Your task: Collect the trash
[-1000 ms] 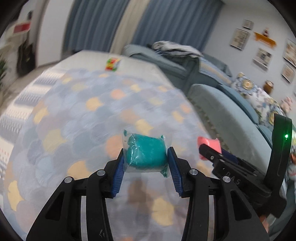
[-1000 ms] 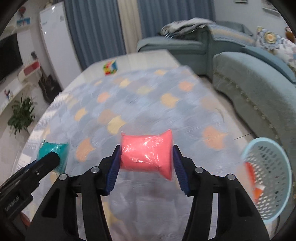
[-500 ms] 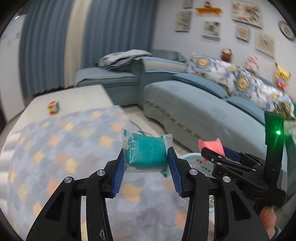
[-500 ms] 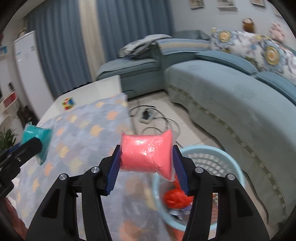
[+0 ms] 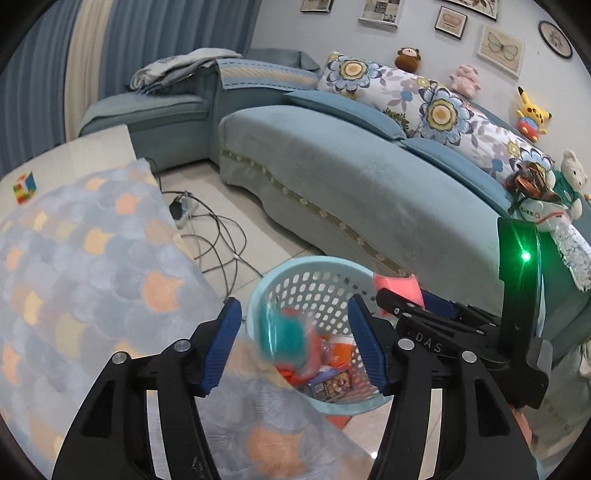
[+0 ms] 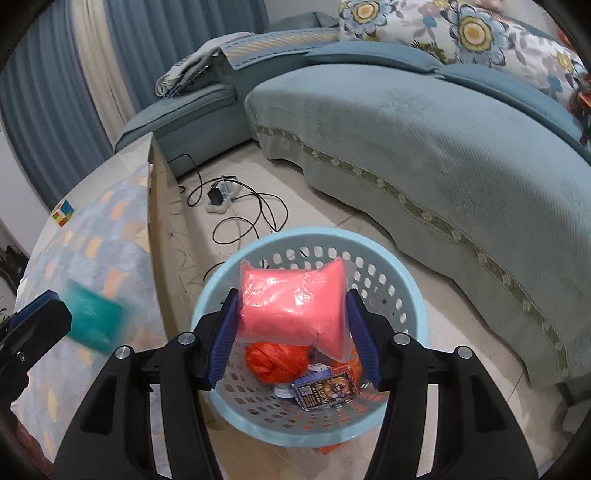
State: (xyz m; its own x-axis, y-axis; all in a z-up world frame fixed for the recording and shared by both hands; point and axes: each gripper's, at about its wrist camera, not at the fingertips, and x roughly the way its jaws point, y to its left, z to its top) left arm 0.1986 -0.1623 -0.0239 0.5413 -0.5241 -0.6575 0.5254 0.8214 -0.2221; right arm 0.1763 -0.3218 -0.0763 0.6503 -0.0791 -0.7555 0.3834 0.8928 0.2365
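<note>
a home living room. a long teal sofa (image 5: 354,177) with floral cushions (image 5: 436,107) runs along the wall, soft toys (image 5: 532,114) sit on its back, framed pictures (image 5: 500,42) hang above, and blue curtains (image 5: 159,33) cover the window. a power strip with tangled cables (image 6: 225,195) lies on the tiled floor beside a desk under a patterned cloth (image 5: 74,258).

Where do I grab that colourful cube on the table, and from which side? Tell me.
Grip the cube by two opposite flat side faces, coming down from above: it sits flat and alone on the bare table beyond the cloth, so its sides are free.
</note>
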